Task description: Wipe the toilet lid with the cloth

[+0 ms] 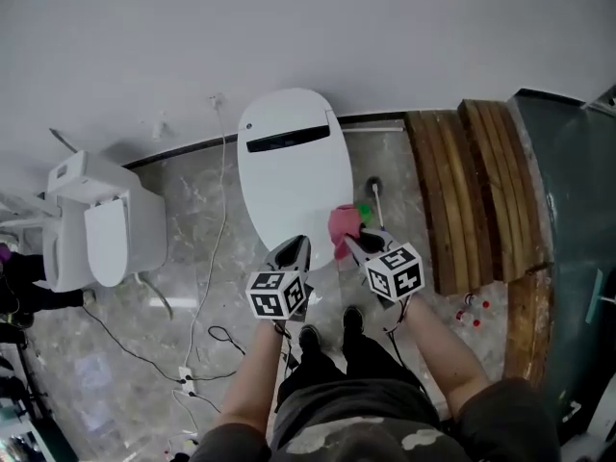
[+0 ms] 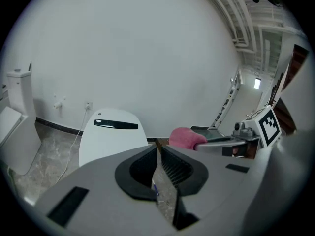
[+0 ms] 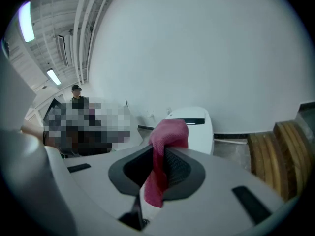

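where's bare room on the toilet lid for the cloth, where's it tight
The toilet lid is bare in front of its dark strip. The floor between it and the second toilet is open, crossed by a white cable. Crowded: its front edge, by the left gripper, right gripper and cloth.

Light's bright and flat all over, barely any shadow on the marble floor (image 1: 192,215) below the left gripper (image 1: 294,250). Both gripper views are heavy fisheye, black corners, everything bulging. Ceiling strip light (image 3: 25,21) up-left of the right gripper (image 3: 158,152) blows out a bit.
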`<state>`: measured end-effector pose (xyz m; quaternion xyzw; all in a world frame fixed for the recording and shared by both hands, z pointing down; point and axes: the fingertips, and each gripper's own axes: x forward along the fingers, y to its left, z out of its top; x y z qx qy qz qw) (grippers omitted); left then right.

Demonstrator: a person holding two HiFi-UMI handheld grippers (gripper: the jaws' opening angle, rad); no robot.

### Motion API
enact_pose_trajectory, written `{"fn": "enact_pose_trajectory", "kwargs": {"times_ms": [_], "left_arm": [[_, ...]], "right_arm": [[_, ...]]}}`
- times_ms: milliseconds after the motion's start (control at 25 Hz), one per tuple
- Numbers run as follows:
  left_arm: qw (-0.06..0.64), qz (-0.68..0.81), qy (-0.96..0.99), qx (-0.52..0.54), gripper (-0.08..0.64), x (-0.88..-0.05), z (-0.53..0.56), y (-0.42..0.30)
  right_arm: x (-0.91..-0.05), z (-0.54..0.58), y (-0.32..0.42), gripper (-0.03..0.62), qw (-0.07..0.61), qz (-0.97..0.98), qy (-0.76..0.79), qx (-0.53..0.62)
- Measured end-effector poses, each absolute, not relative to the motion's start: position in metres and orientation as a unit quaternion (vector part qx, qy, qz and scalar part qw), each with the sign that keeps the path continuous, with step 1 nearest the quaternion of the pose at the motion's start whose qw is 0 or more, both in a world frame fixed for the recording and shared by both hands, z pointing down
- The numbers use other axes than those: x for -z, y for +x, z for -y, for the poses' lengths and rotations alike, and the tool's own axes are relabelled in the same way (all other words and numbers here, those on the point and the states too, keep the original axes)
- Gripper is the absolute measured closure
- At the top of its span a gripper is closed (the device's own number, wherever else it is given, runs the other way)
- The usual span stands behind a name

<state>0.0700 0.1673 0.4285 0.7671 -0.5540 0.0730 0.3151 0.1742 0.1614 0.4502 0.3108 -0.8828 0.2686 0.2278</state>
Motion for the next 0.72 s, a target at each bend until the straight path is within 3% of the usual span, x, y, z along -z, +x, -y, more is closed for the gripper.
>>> {"fn": "enact_pose_trajectory", "kwargs": {"times_ms": [360,720], "left_arm": [[0.244,0.536,0.808,-0.028,0.529,-0.322,-0.208,0.034],[0.179,0.497,0.849,0.002,0.529,-0.252,-0.274,0.028]], "right_arm": [[-0.34,-0.196,0.144,0.549,0.176,0.899,0.339,-0.215],[-0.293,-0.252,0.132,0.549,0.161,0.903,0.361,-0.171]]}}
